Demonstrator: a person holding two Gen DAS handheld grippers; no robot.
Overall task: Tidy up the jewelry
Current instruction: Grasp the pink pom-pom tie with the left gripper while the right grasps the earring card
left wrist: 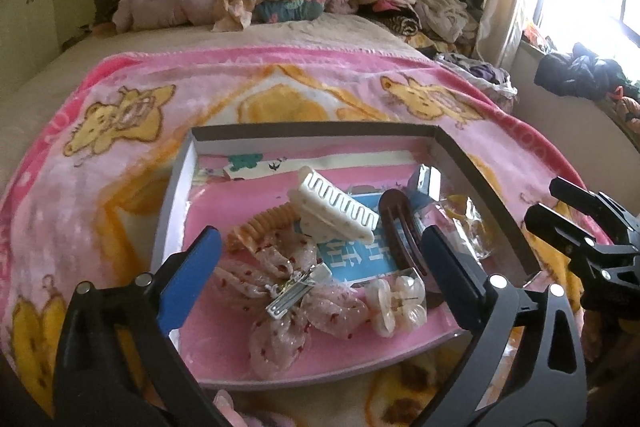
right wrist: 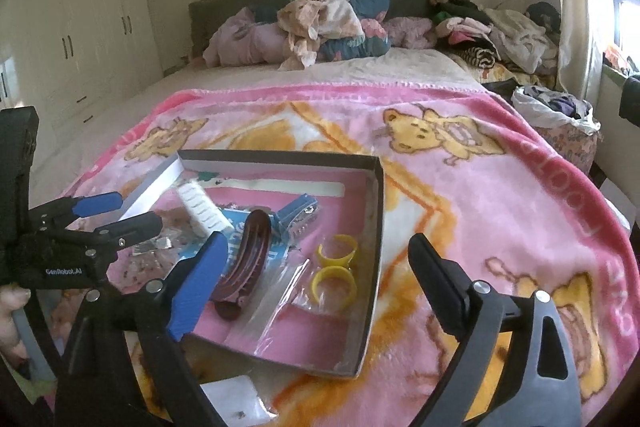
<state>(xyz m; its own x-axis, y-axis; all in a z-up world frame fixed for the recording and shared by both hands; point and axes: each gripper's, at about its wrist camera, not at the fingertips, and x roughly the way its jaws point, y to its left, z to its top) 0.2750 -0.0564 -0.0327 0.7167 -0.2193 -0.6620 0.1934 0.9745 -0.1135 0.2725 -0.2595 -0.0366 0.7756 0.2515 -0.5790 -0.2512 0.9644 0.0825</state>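
Observation:
A shallow grey box (left wrist: 480, 167) (right wrist: 376, 227) lies on the pink blanket and holds hair pieces. In it are a white claw clip (left wrist: 340, 207), a brown oval clip (left wrist: 400, 231) (right wrist: 244, 267), a frilly pink bow with a metal clip (left wrist: 296, 287), pearly earrings in a clear case (left wrist: 396, 301) and yellow rings in a plastic bag (right wrist: 336, 267). My left gripper (left wrist: 316, 267) is open and empty over the box's near side. My right gripper (right wrist: 316, 287) is open and empty over the box's right part. It shows at the right edge of the left wrist view (left wrist: 576, 223).
A pink bear-print blanket (right wrist: 500, 207) covers the bed. Piled clothes and pillows (right wrist: 320, 23) lie at the headboard. A white packet (right wrist: 236, 399) lies in front of the box. Cupboards (right wrist: 80, 39) stand at the left, a window sill (left wrist: 580, 75) at the right.

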